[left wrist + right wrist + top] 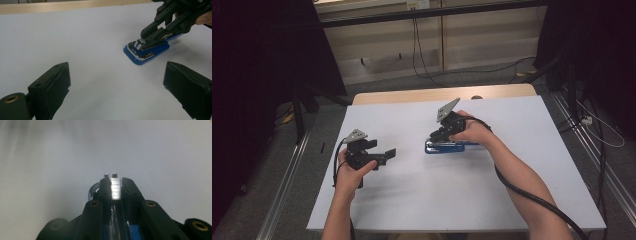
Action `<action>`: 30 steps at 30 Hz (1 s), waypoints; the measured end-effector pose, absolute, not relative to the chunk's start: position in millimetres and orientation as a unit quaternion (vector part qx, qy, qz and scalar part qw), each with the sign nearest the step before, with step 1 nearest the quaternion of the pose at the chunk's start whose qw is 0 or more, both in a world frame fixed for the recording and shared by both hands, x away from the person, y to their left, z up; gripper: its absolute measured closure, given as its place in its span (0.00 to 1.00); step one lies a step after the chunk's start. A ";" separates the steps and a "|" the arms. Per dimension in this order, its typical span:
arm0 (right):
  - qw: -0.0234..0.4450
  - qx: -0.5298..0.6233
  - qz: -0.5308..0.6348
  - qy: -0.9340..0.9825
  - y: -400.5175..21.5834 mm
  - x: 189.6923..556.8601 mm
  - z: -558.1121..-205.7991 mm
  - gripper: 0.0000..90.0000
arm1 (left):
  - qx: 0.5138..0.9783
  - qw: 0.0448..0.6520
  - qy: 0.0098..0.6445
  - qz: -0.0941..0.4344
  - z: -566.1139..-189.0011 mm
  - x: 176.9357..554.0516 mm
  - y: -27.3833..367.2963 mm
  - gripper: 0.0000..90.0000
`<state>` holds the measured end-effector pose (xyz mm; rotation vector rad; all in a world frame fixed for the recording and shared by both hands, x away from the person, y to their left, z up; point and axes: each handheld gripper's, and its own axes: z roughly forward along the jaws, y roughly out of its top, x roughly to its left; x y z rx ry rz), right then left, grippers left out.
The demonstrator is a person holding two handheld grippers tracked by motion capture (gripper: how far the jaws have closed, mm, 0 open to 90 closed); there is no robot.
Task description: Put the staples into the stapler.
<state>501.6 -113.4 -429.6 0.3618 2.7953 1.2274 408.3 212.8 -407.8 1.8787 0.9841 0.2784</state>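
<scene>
Right gripper [438, 136] clamped on blue stapler [451, 147], mid-frame.
Left gripper [384, 155] wide open, empty, lower left; stapler apparently flat on white table [422, 200].

blue stapler [451, 147], white table [422, 200], black right gripper [443, 133]

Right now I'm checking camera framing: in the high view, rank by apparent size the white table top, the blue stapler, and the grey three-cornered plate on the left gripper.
1. White table top, by far the largest.
2. Blue stapler, partly covered by the right gripper.
3. Grey three-cornered plate on the left gripper, smallest, though near the stapler's visible part.
</scene>
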 end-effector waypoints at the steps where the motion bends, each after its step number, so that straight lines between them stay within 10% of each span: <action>1: 0.036 0.117 0.399 0.909 -113.8 501.5 -429.4 0.88 | 0.770 0.481 0.403 0.114 -407.9 408.3 212.9 0.08; 30: 0.031 0.103 0.398 0.911 -115.2 499.5 -425.4 0.88 | 0.776 0.474 0.400 0.112 -409.7 408.9 209.6 0.08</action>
